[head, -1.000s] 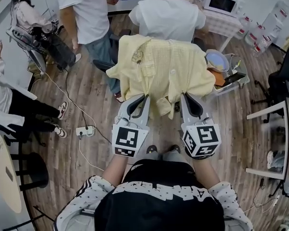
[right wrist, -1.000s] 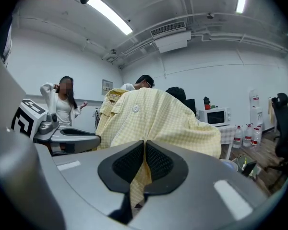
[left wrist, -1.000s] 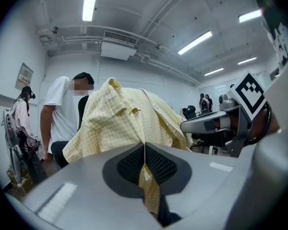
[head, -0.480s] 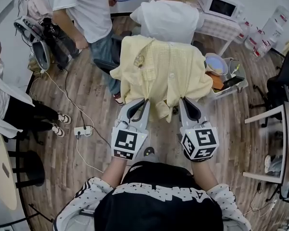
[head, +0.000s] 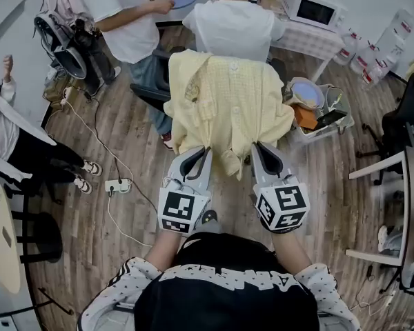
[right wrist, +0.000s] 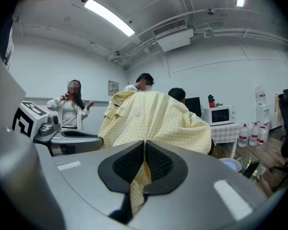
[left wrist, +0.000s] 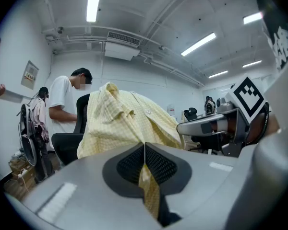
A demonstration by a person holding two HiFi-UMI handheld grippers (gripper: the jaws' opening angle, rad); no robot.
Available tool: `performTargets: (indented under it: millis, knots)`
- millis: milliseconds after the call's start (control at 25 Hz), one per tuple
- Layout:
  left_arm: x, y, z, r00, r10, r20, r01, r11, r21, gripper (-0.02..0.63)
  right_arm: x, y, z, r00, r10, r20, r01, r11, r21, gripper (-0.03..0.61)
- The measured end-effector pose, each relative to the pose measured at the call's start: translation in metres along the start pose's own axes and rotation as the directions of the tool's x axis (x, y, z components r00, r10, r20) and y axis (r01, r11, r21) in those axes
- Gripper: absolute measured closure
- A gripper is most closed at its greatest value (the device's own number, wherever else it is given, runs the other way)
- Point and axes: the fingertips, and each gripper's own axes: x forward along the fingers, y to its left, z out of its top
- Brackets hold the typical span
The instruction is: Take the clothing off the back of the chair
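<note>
A pale yellow checked shirt hangs draped over the back of a dark office chair in front of me. My left gripper is shut on the shirt's lower hem, left side; a strip of yellow cloth is pinched between its black pads. My right gripper is shut on the hem at the right, with cloth caught between its pads too. In both gripper views the shirt spreads wide over the chair back. The chair itself is mostly hidden under the cloth.
Two people in white shirts stand right behind the chair. A person is at the left. A power strip with cables lies on the wood floor. A crate with a bowl stands at right, a microwave beyond.
Both grippers have drawn back toward me with the hem still held, and the shirt now hangs longer and narrower. The person at upper left has stepped further away.
</note>
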Motion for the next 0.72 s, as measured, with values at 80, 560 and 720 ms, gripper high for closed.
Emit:
performTargets:
  millis: [80,560,720]
  knots:
    - [-0.002,-0.005,-0.001,1.000,0.009,-0.005,-0.009,1.000,0.002,0.607,-0.005,0.000,-0.001,1.000,0.014,0.002,-0.014,1.000,0.001,0.554]
    - [-0.022,-0.037,-0.006,0.998,0.046,-0.033,-0.046,0.999,-0.003,0.609,-0.033,-0.002,-0.008,0.998,0.064,-0.004,-0.064,0.998,-0.005,0.553]
    - [-0.028,-0.048,-0.013,0.997,0.053,-0.050,-0.054,0.999,-0.010,0.608,-0.043,0.000,-0.011,0.996,0.089,-0.008,-0.089,0.996,-0.012,0.554]
